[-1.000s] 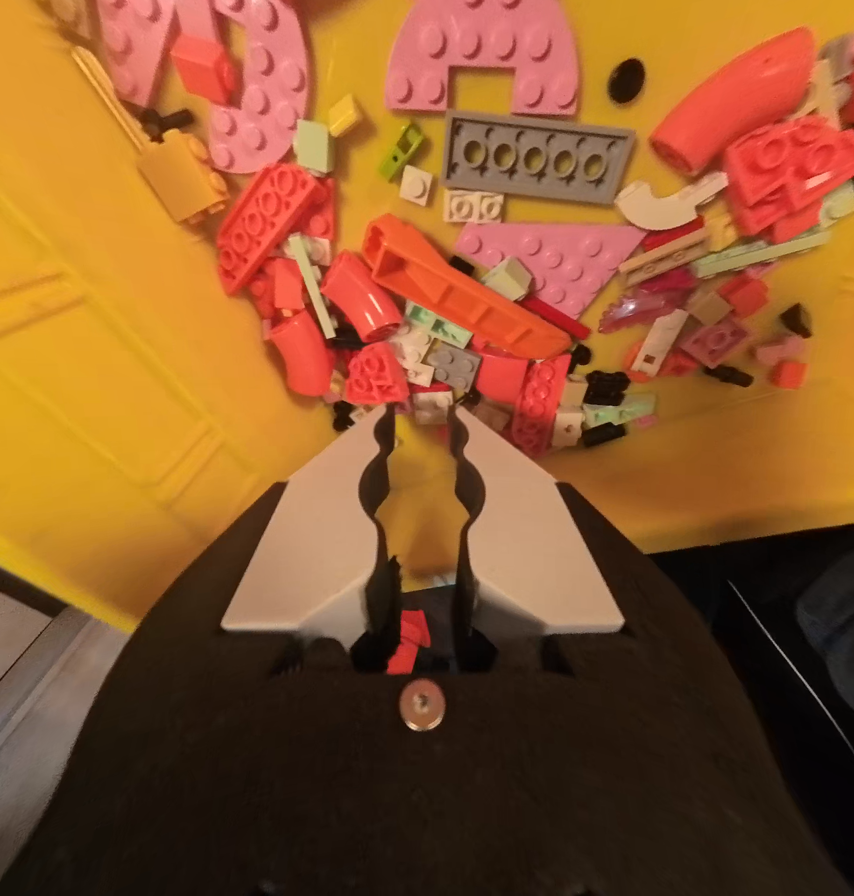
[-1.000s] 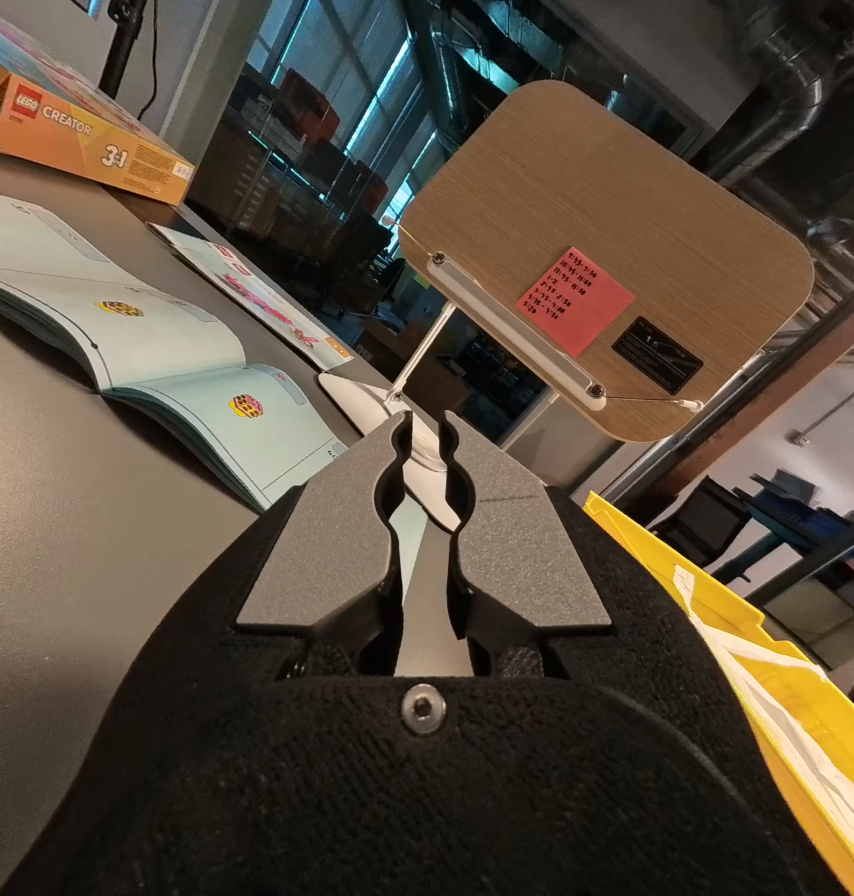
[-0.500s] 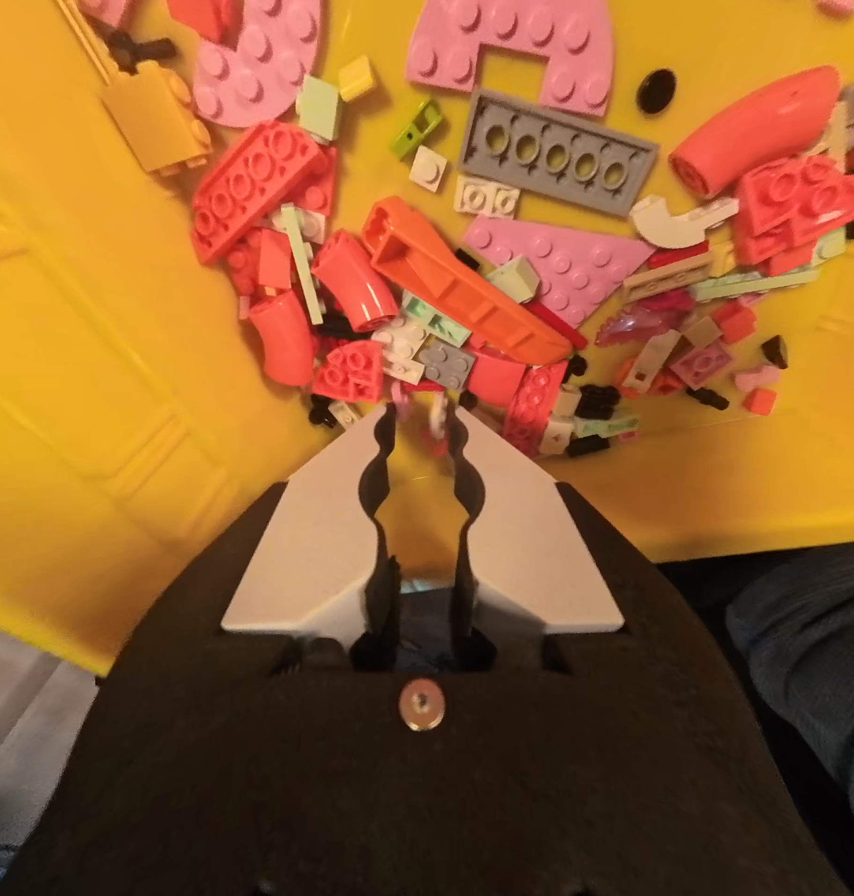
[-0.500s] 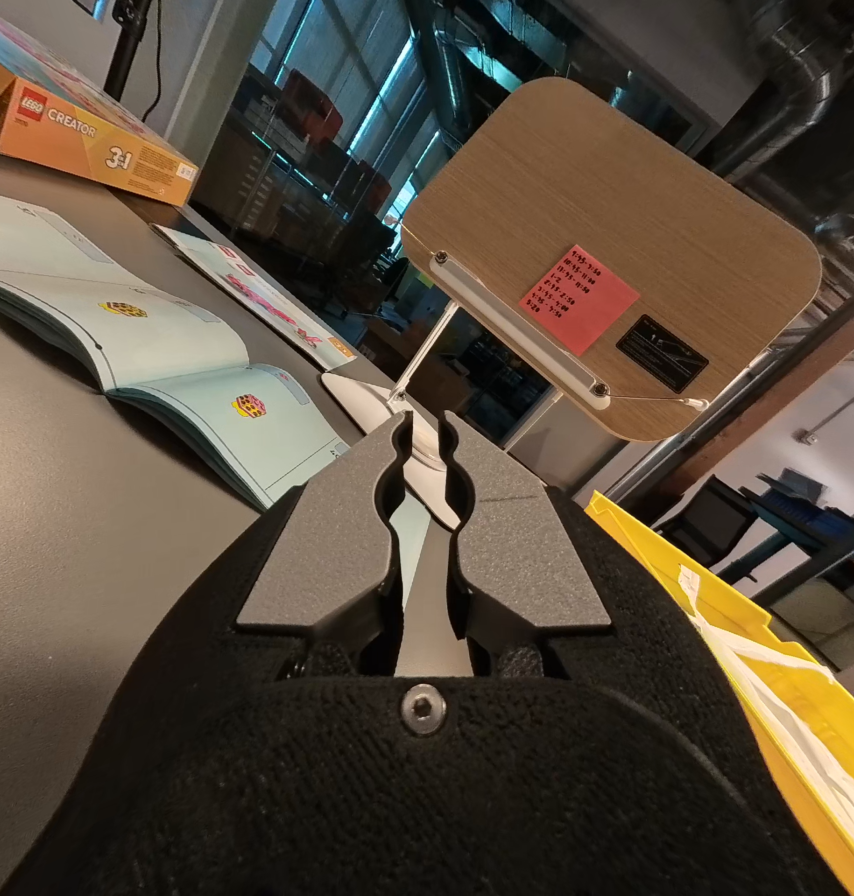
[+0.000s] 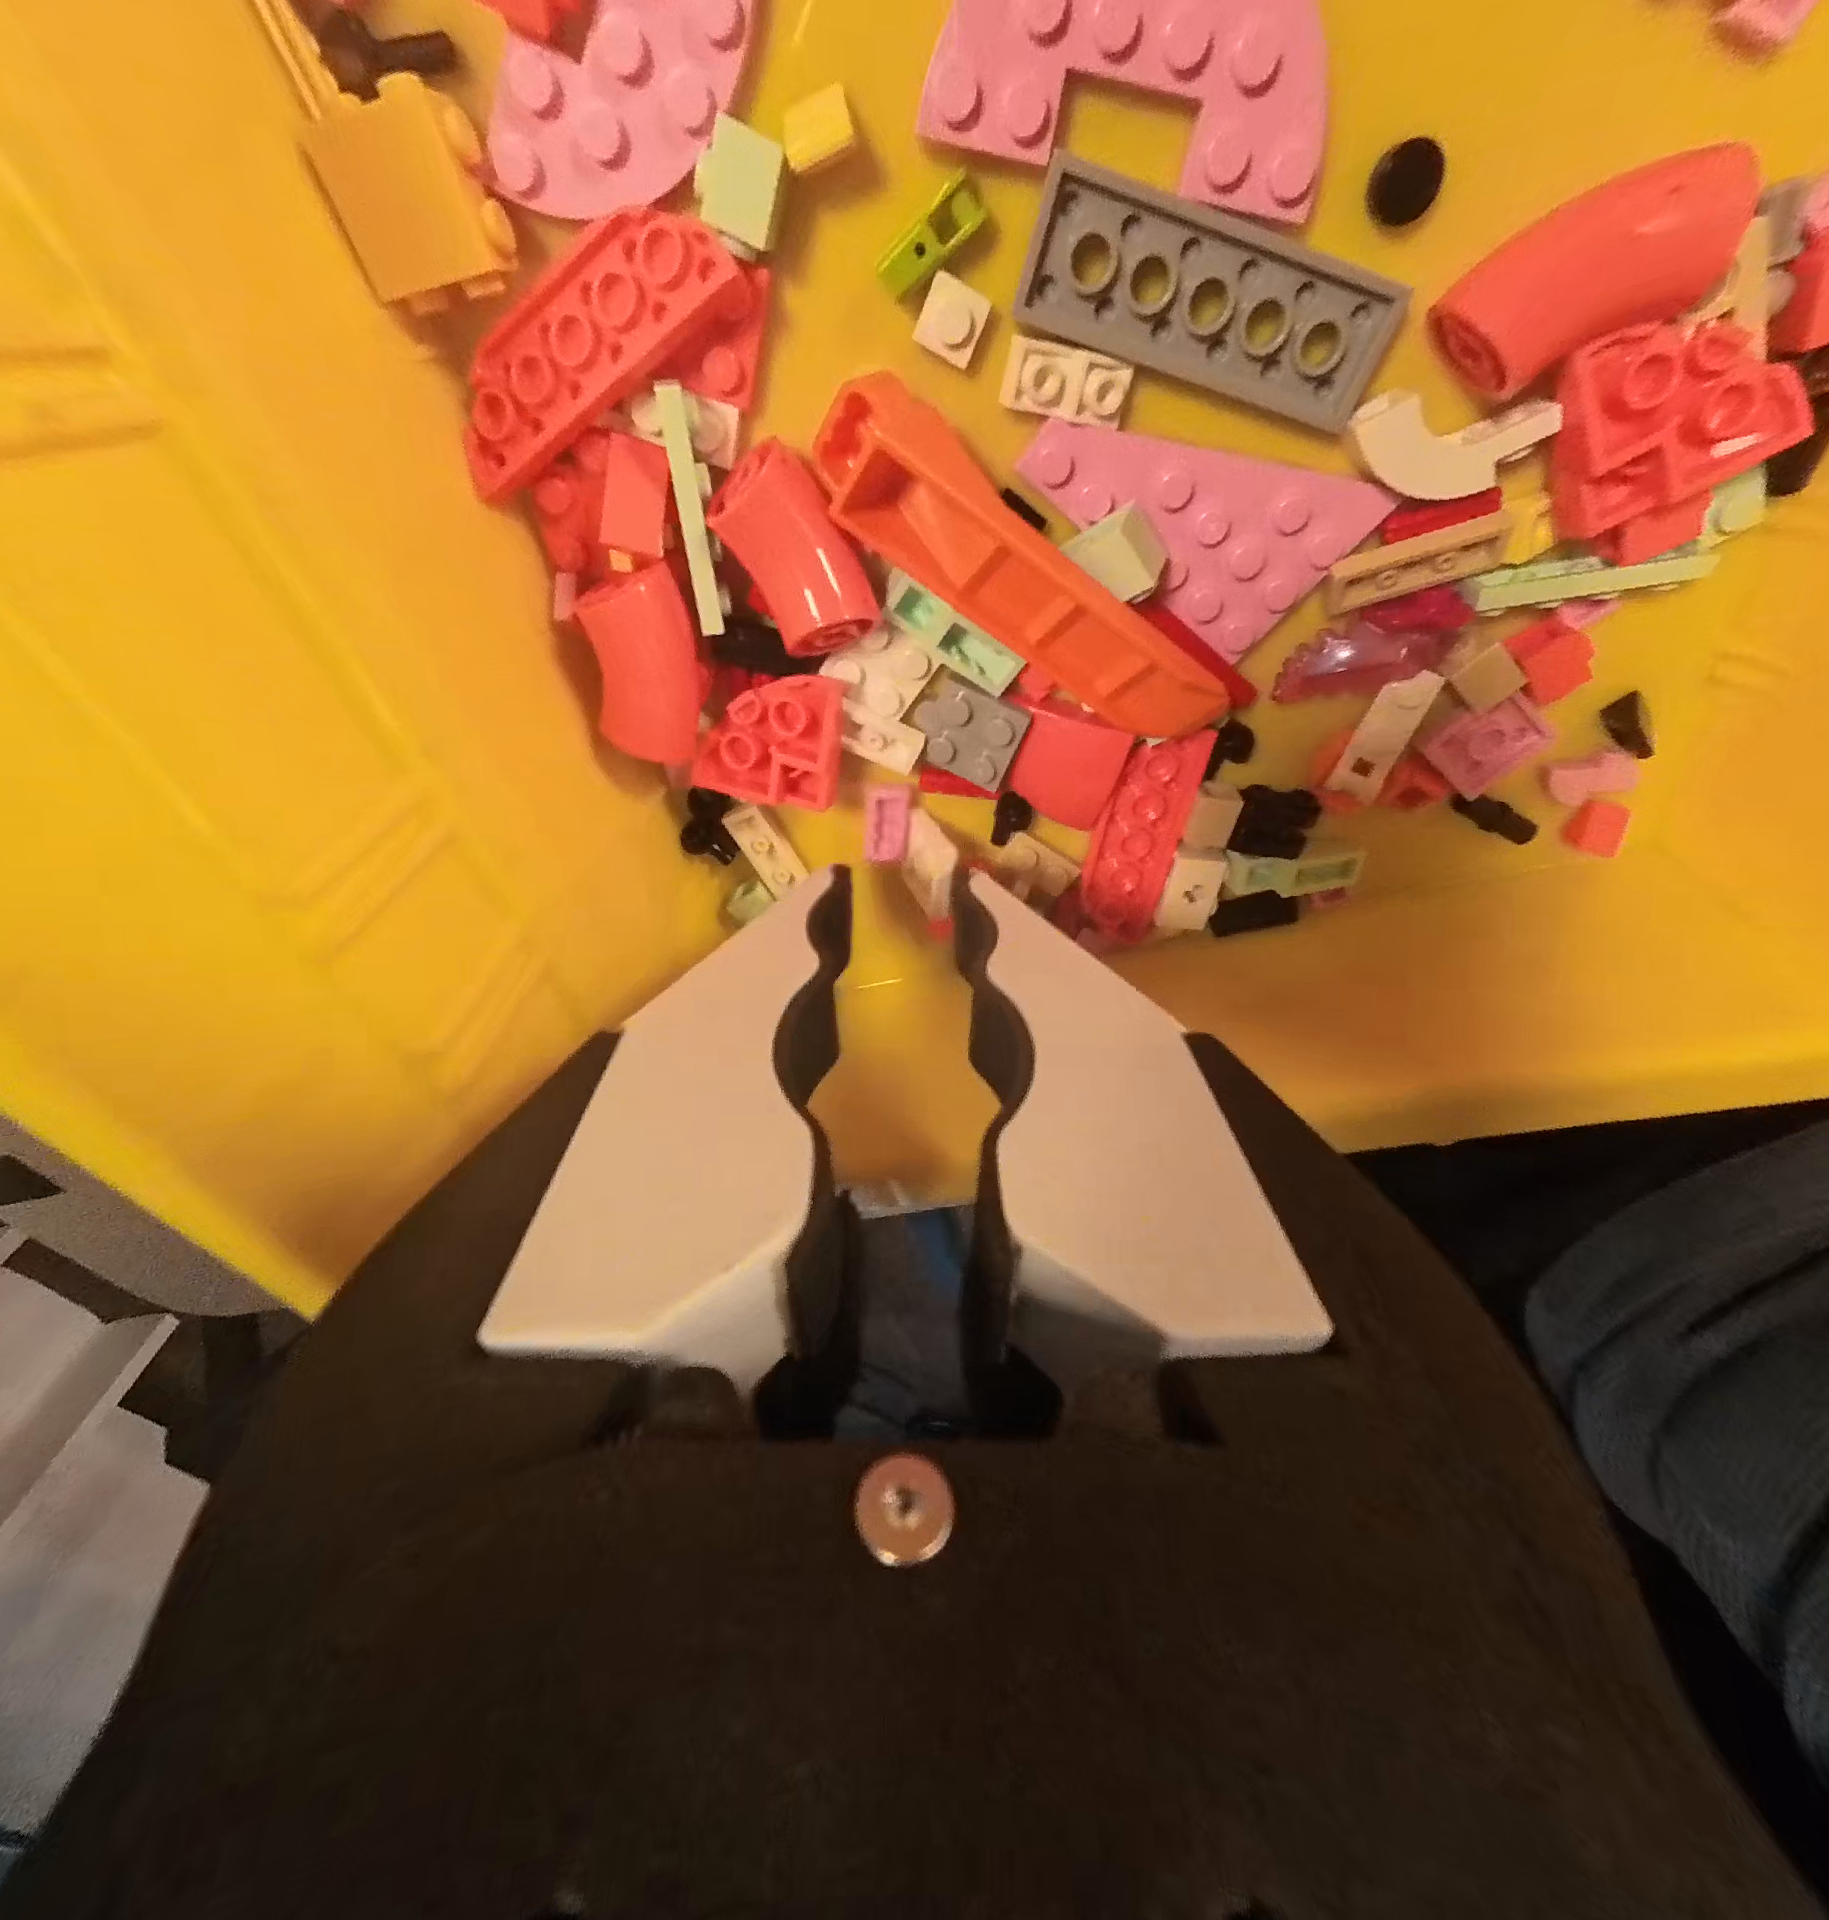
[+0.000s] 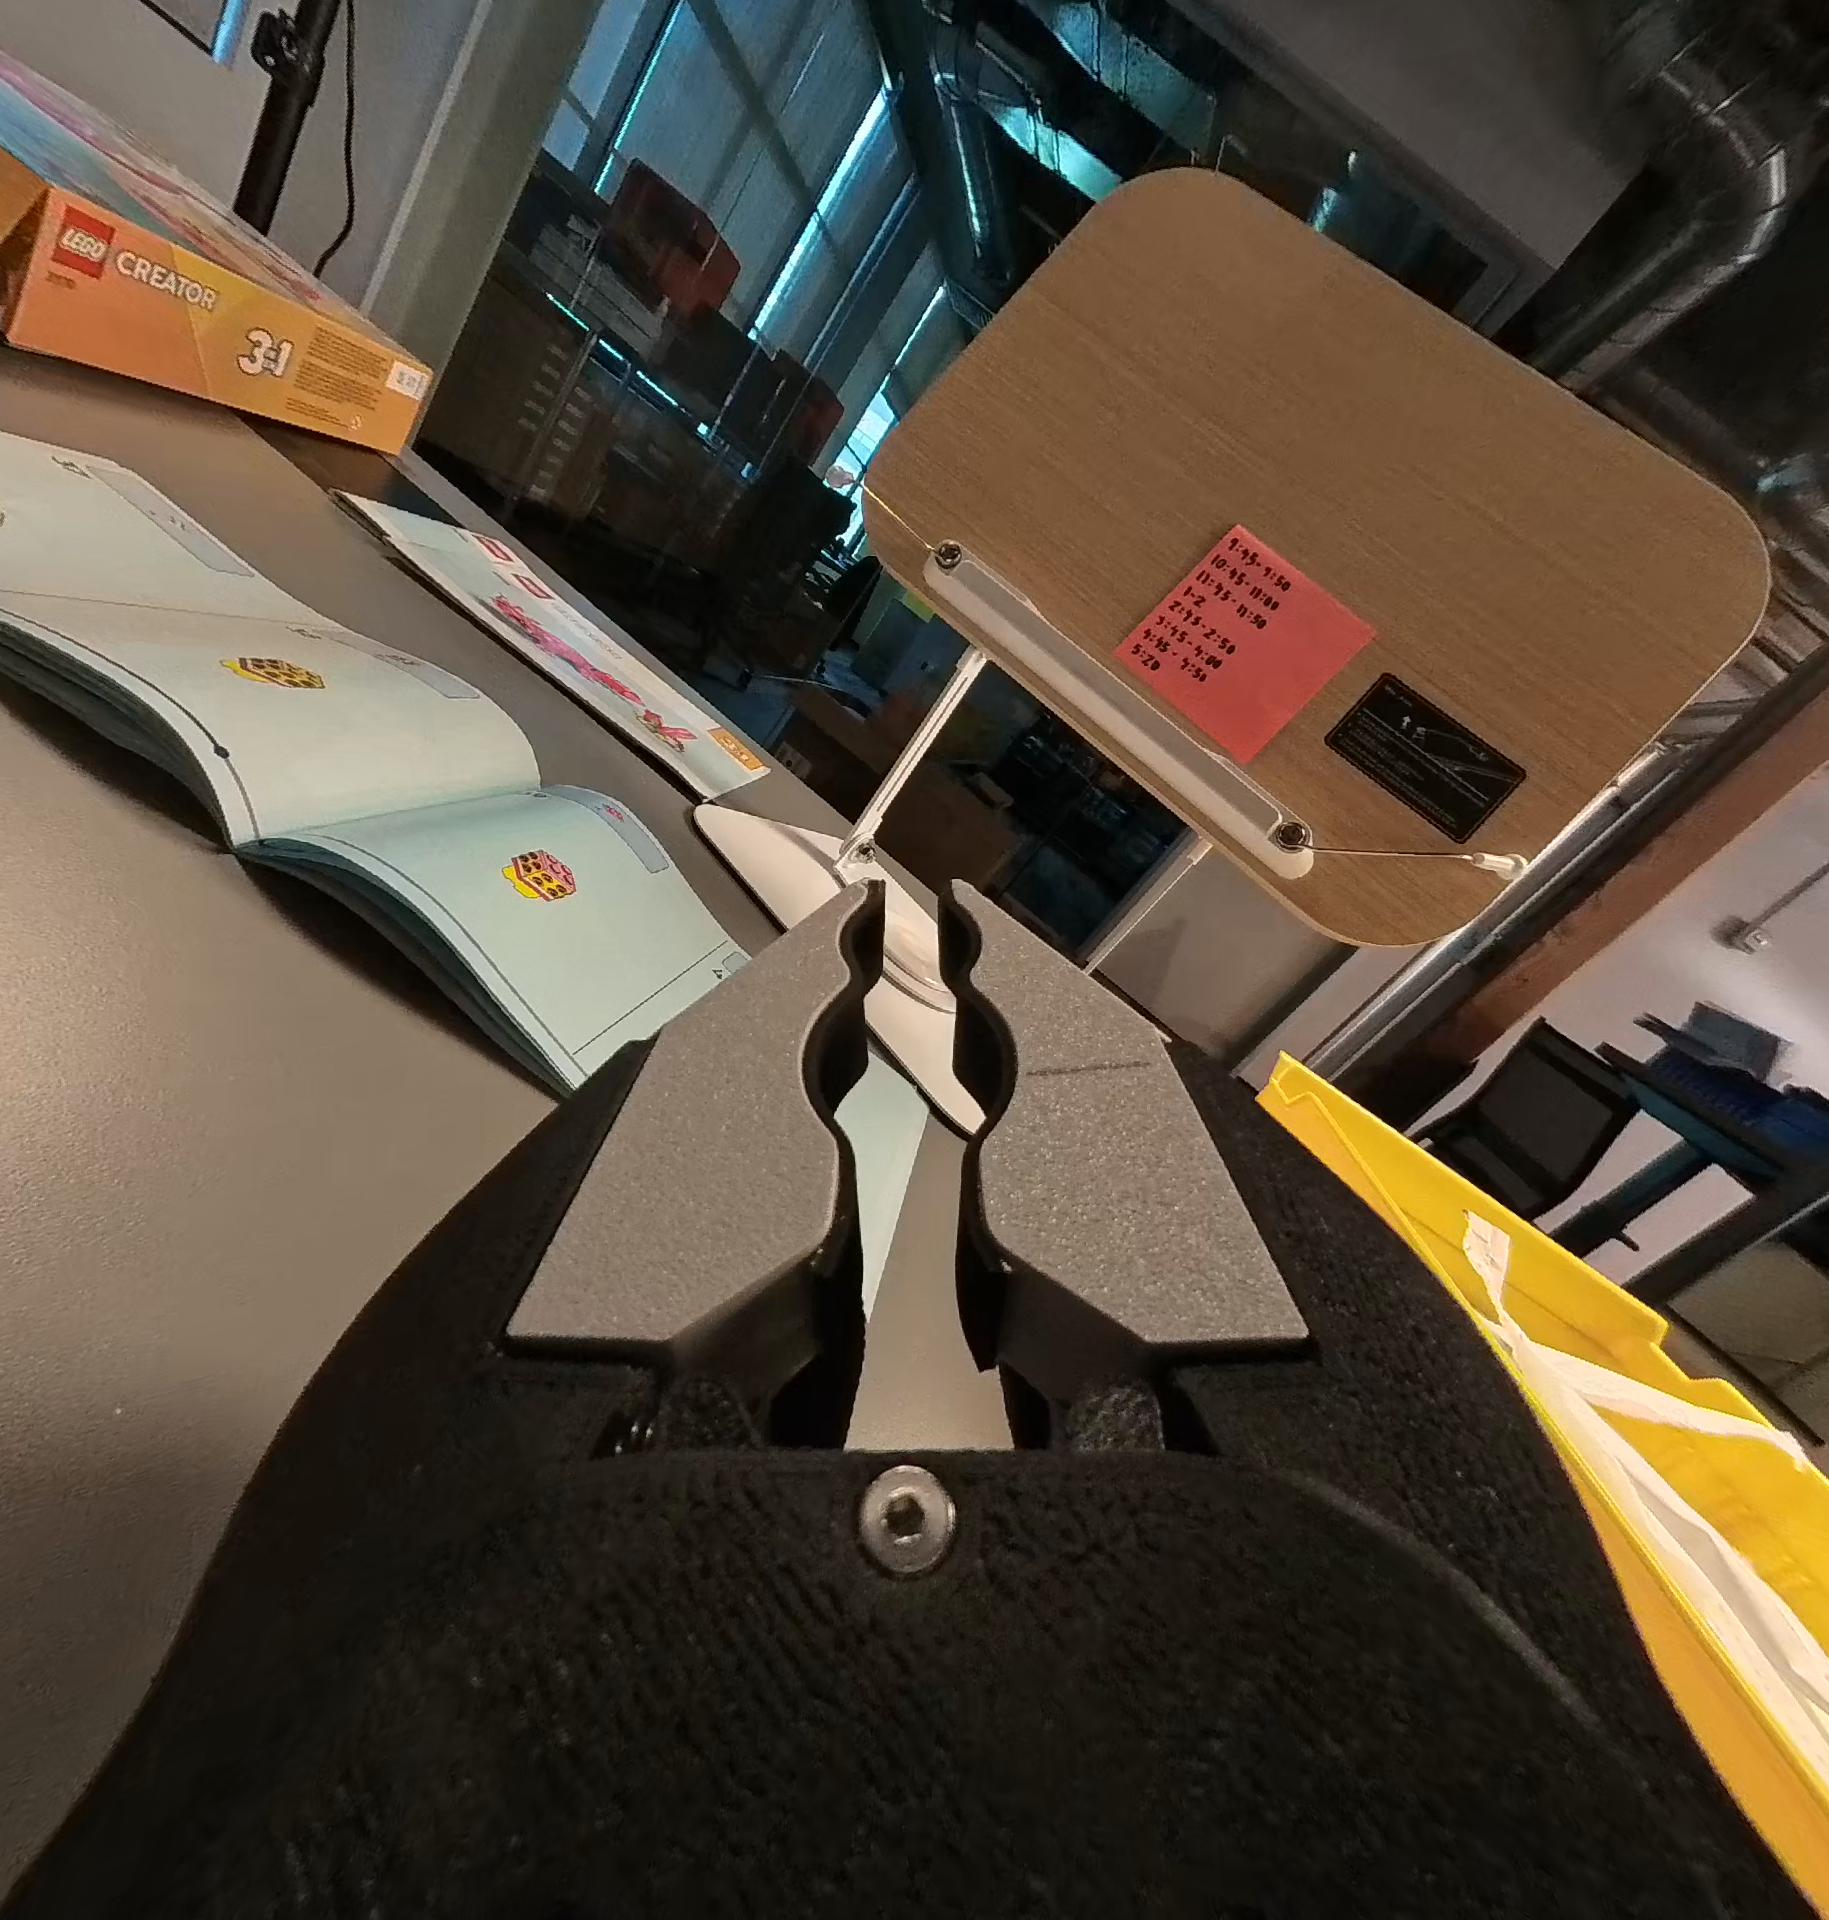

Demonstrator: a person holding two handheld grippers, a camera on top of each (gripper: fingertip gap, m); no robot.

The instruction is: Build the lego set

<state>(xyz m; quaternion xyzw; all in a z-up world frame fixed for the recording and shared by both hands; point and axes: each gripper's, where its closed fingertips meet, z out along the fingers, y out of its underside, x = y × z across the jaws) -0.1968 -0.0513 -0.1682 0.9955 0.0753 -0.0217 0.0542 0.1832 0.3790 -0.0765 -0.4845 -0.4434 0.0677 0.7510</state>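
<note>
Left wrist view. The left gripper (image 5: 897, 894) points steeply down into a yellow bin (image 5: 214, 644); its white fingers (image 5: 723, 1060) stand parted with nothing between them but bare bin floor. Left of the long orange brick (image 5: 1014, 551), the landmark here, lie coral curved pieces (image 5: 640, 665); below it, just ahead of the fingertips, lie a small pink piece (image 5: 886, 823) and a white plate (image 5: 931, 862), blurred and apparently loose. Above and right of the orange brick sit a grey holed plate (image 5: 1206, 291) and a pink wedge plate (image 5: 1201, 540). Judged risk: the pieces near the tips are small and crowded, so closing fingers could nudge one aside or catch two at once; the blur suggests the view is unsteady.

Right wrist view. The right gripper (image 6: 910, 899) lies low and nearly level over a dark table (image 6: 162, 1091), aimed toward the white base (image 6: 785, 862) of a wooden-backed stand (image 6: 1305, 499); its grey fingers (image 6: 744, 1122) are narrowly apart and grip nothing. Left of that stand rest an open booklet (image 6: 370, 748), a closed leaflet (image 6: 577, 634) and an orange box (image 6: 214, 322); right of it, the yellow bin's rim (image 6: 1409, 1174) shows.
</note>
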